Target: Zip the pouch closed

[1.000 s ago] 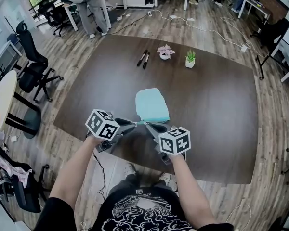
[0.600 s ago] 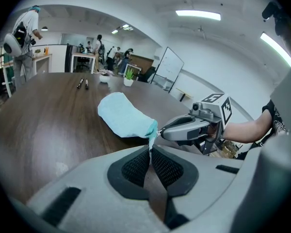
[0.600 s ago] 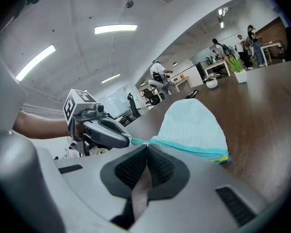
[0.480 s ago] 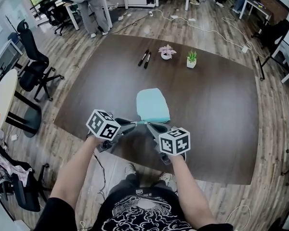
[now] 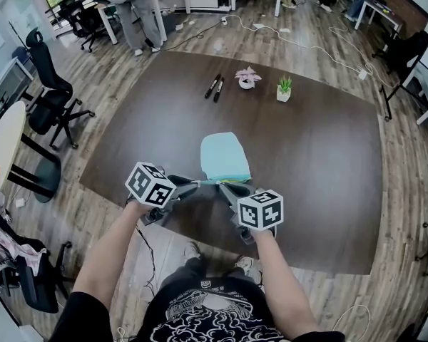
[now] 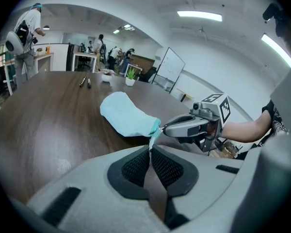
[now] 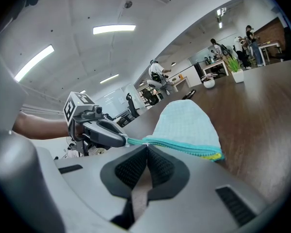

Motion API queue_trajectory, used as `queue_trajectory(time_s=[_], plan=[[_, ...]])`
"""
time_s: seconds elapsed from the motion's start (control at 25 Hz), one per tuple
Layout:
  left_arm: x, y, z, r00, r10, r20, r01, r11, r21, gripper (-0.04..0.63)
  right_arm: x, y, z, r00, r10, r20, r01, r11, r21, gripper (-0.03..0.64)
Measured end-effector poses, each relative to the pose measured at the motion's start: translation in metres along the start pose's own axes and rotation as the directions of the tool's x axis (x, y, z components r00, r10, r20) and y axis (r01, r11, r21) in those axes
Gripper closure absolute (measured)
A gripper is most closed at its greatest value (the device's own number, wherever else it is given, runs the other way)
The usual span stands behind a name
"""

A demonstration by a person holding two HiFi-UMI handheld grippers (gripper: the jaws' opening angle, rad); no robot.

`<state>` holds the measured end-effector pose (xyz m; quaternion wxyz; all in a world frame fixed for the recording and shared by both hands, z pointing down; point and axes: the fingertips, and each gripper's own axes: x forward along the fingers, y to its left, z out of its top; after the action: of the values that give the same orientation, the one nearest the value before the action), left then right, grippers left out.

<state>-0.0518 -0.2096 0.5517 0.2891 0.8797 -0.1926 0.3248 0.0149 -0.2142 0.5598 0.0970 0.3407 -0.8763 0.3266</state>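
The bench (image 5: pixel 321 162) is one wide, dark brown slab with a wood-grain surface and straight edges. A plank floor (image 5: pixel 385 276) surrounds it.

One pouch (image 5: pixel 225 157) lies on the bench near the near edge, roughly midway along it. It is pale teal woven fabric with a rounded far end. A darker teal zipper edge (image 7: pixel 184 146) runs along its near end.

We hold two grippers with grey, moulded bodies, each carrying one marker cube.
- The left gripper (image 6: pixel 150 150) has its jaws closed on a thin teal strip at the pouch's near corner.
- The right gripper (image 7: pixel 146 147) has its jaws closed on the zipper edge at that same corner, and its tips almost meet the left gripper's.

Bare bench extends left, right and beyond the pouch.

Well apart at the far side:
- two potted plants, one pink (image 5: pixel 246 77) and one green (image 5: pixel 284 87)
- two black markers (image 5: pixel 214 87), lying side by side
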Motion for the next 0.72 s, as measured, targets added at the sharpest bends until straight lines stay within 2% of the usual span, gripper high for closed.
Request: queue_trajectory(time_s=[0.72], plan=[[-0.007,0.015,-0.01,0.999,0.049,0.019,-0.048,0.997,-0.052,0.572,-0.003,-0.008,-0.004,0.999,-0.039,-0.004,0.039,0.999,0.006,0.617]])
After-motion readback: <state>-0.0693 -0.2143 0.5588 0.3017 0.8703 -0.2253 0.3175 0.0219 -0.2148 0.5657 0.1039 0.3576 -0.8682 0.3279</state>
